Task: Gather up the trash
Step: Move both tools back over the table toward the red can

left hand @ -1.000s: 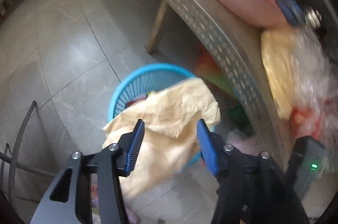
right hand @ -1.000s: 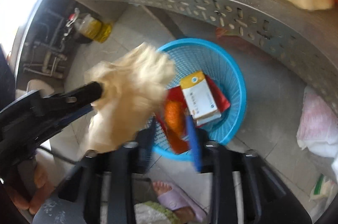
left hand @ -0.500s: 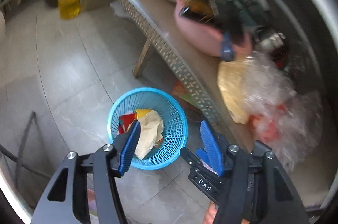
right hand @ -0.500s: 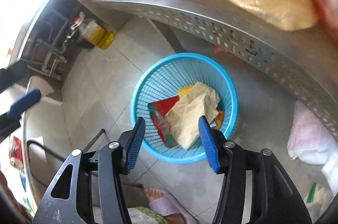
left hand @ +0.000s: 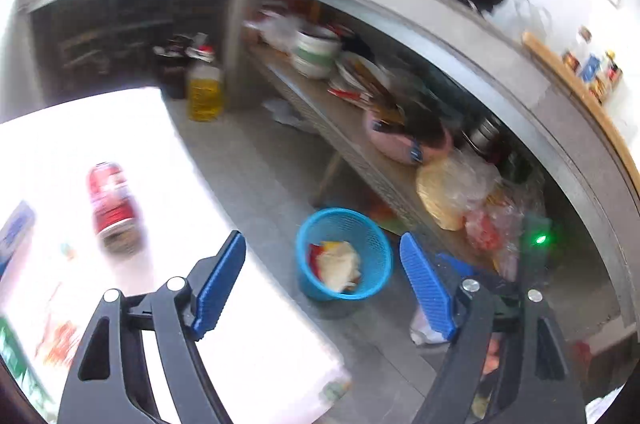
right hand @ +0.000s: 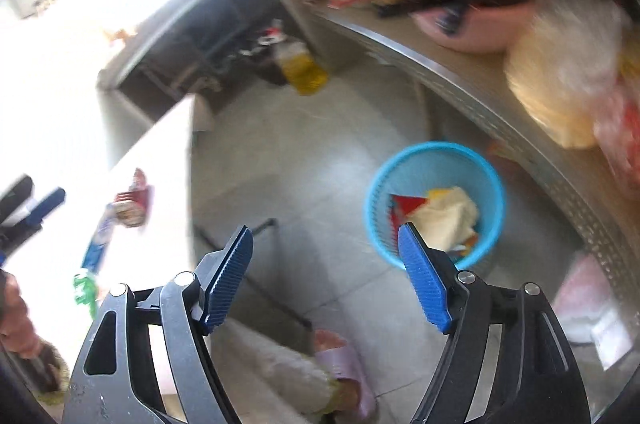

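While both grippers, left gripper [left hand: 322,274] and right gripper [right hand: 326,274], hang with jaws wide apart and empty, one round blue mesh plastic basket [left hand: 374,244] stands on the floor beside the metal shelf [left hand: 360,160], holding crumpled yellowish paper [left hand: 338,266]. One red can [left hand: 112,206] lies on the white table [left hand: 240,324], left of the basket.

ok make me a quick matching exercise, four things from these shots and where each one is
Things:
1. crumpled yellowish paper
2. red can
3. pink basin
4. yellow oil bottle

Places:
A. on the low metal shelf
B. standing on the floor by the shelf's far end
C. inside the blue basket
D. lying on the white table

Pairs: 1-C, 2-D, 3-A, 4-B
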{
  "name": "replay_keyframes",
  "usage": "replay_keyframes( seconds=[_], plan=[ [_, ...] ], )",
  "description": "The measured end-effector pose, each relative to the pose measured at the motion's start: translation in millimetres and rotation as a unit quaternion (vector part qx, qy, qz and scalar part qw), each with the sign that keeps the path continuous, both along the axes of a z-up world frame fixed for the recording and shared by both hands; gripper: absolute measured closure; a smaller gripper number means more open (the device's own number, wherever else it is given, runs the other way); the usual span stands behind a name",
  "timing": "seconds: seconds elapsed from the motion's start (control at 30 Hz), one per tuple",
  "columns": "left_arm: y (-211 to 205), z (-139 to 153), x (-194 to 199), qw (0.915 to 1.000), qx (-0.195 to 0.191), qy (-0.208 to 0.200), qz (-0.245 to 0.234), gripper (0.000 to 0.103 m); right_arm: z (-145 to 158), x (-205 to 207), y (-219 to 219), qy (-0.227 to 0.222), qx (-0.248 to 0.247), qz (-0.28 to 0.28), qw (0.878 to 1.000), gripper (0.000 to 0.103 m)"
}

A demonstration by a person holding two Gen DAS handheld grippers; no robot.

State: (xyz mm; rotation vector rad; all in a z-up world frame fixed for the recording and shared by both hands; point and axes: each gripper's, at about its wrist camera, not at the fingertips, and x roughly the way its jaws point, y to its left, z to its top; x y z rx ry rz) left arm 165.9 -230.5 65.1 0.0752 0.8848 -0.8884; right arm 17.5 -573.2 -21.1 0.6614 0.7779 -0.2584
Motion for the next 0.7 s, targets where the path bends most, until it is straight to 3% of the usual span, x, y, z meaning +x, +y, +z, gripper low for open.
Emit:
replay_keyframes(
  seconds=[0.23,0.37,0.7],
  plan=[
    [105.6,2.4,-31.0,0.9951,0.008,-0.048,0.086,0.026,32.5,34.5,44.2,-0.045,0.041,0.095,0.994,0.031],
    [151.6,-4.0,-54.5,0.9895,0.002,-0.048,0.136,0.026,37.5,57.6,72.6,-0.053,0.072,0.147,0.985,0.031],
    [226.3,-29.4,-107.2,0.9708,0.013,-0.052,0.234,0.026,11.9,91.1,127.1,-0.008,0.145,0.24,0.96,0.031]
  ],
)
